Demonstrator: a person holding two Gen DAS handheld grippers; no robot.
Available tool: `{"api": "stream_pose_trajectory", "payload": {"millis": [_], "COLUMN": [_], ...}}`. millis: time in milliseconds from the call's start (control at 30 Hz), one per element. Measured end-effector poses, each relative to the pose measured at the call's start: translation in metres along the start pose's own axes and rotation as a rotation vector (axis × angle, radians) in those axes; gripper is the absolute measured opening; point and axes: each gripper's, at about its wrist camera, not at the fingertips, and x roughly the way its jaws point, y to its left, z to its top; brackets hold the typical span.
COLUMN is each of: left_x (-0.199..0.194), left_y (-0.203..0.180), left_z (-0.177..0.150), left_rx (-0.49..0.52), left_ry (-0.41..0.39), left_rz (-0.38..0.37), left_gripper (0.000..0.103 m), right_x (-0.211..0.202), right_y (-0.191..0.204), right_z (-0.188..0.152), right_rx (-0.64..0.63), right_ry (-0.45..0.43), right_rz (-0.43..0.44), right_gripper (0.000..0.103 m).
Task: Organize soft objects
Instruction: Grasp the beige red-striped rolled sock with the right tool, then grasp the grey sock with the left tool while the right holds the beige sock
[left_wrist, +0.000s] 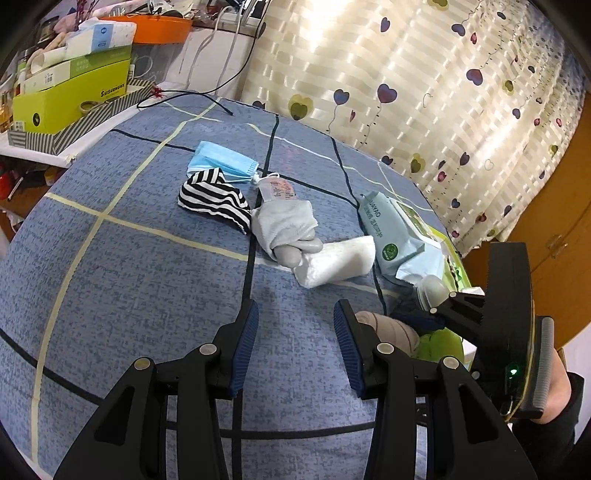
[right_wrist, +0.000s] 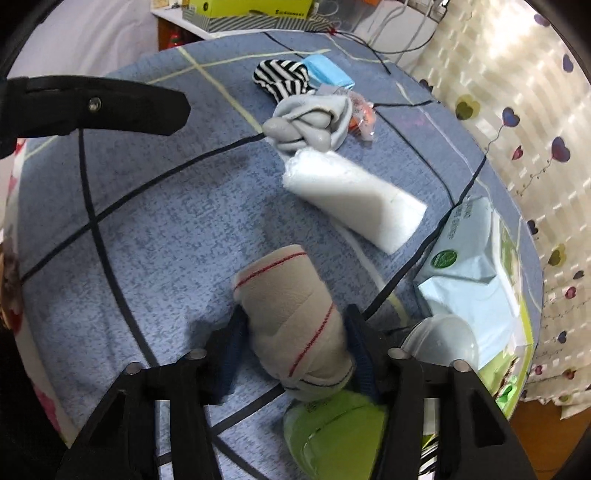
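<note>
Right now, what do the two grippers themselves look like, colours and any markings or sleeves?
The left gripper is matte black plastic with angular linkage arms, round silver pivot pins, and ribbed dark blue pads. The right gripper has the same black frame, silver pins and blue pads; from the left view its body shows a small green light and a ribbed grey grip. A dark sleeve covers that wrist.

One face mask (left_wrist: 221, 163), one striped cloth (left_wrist: 214, 199), one bandage roll (right_wrist: 295, 325), one wipes pack (left_wrist: 395, 236).

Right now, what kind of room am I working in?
Most likely a bedroom: the soft things lie on a bed with a blue checked sheet, a heart-print curtain hangs beside it, and a cluttered side table holds boxes.
</note>
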Motion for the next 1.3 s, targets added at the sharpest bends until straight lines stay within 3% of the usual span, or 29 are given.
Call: {"api": "stream_pose_trajectory", "payload": {"millis": [300, 467, 667, 867, 1267, 1300], "left_x": [0.009, 0.02, 0.046, 0.069, 0.104, 0.104], "left_y": [0.003, 0.003, -0.002, -0.009, 0.005, 0.008], "left_z": [0.009, 0.024, 0.039, 0.052, 0.059, 0.058], "left_rx": [-0.022, -0.041, -0.033, -0.024, -0.082, -0.092], "left_ry": [0.005, -0.013, -0.003, 0.0, 0.053, 0.056], "left_rz": [-0.009, -0.006, 0.024, 0.048, 0.107, 0.097], "left_gripper": [0.044, 0.044, 0.044, 0.056, 0.056, 0.052], "right_x": [-0.052, -0.077, -0.095, -0.097, -0.087, -0.087], "right_y": [-0.012, -0.024, -0.035, -0.047, -0.063, -0.064], "right_z": [0.003, -0.003, -0.01, -0.015, -0.014, -0.015], "right_rx": [0.148, 0.235, 0.295, 0.32, 0.344, 0.348], "right_ry": [-0.238, -0.318, -0.362, -0.377, -0.384, -0.385], "right_rz": [0.056, 0.048, 0.019, 0.012, 0.038, 0.038], "right_gripper": [0.047, 0.047, 0.047, 0.047, 0.047, 0.047]}}
